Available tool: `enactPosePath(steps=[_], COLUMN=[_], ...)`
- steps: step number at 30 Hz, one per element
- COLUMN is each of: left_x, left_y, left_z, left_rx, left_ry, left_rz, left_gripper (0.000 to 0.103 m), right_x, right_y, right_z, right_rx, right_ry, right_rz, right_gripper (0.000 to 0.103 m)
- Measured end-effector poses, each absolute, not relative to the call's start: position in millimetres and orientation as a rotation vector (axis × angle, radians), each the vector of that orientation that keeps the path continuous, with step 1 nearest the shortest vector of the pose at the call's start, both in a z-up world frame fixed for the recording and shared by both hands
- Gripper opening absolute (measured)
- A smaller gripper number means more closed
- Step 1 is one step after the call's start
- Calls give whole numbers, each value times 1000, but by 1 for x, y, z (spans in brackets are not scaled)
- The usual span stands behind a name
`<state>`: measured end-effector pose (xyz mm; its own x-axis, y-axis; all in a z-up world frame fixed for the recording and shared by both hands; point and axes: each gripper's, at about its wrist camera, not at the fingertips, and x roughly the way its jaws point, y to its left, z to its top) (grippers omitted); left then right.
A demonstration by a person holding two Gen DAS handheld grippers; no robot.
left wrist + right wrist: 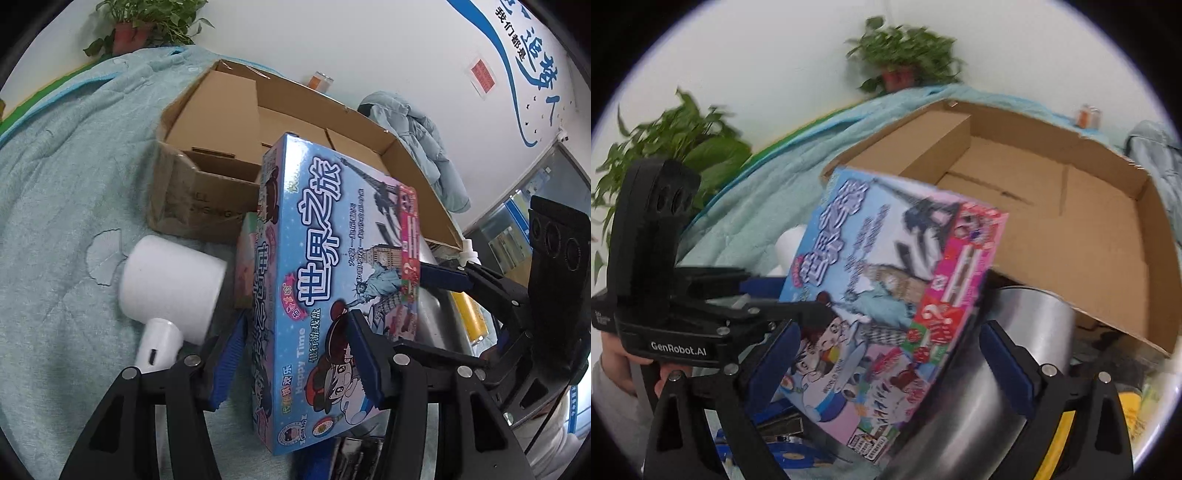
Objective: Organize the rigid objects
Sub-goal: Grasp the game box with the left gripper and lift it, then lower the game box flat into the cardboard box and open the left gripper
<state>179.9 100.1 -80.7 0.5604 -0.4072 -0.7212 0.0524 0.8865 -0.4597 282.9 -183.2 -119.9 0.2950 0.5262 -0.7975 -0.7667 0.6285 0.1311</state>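
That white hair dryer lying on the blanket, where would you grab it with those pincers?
By the handle, I would guess. The hair dryer lies on its side, and its barrel looks too fat for the jaws, while the slim handle sticks out toward the left gripper. That gripper is shut on the game box, so it must let go first.

the game box (pixel 332 288) hides most of a steel pot (pixel 1015 332) at 4 o'clock; a potted plant (pixel 905 59) at 12 o'clock is blurred.

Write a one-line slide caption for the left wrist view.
Left gripper clamps a blue board game box in front of an open cardboard box, white hair dryer alongside.
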Motion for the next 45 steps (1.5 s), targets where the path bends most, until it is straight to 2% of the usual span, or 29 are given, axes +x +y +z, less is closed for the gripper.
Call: enactPosePath(steps=[6, 11, 17, 22, 28, 38, 45], left_x=[173, 173, 167, 154, 150, 220, 292], left_y=[113, 111, 98, 85, 67, 39, 33], left_z=[-87, -95, -90, -65, -9, 68, 74], left_rx=[-471, -487, -433, -369, -274, -159, -131], left_ry=[940, 958, 940, 881, 724, 607, 678], left_rz=[-284, -343, -327, -294, -275, -333, -328], left_gripper=[56, 58, 58, 58, 58, 58, 58], right_x=[281, 262, 251, 240, 237, 295, 348], right_y=[-165, -154, -155, -162, -172, -192, -187], right_z=[-134, -140, -141, -130, -88, -20, -18], right_rx=[-351, -435, -443, -421, -372, -263, -249], right_ry=[992, 959, 904, 801, 653, 513, 566], right_rz=[913, 848, 734, 685, 653, 583, 578], right_gripper=[101, 101, 95, 93, 93, 93, 93])
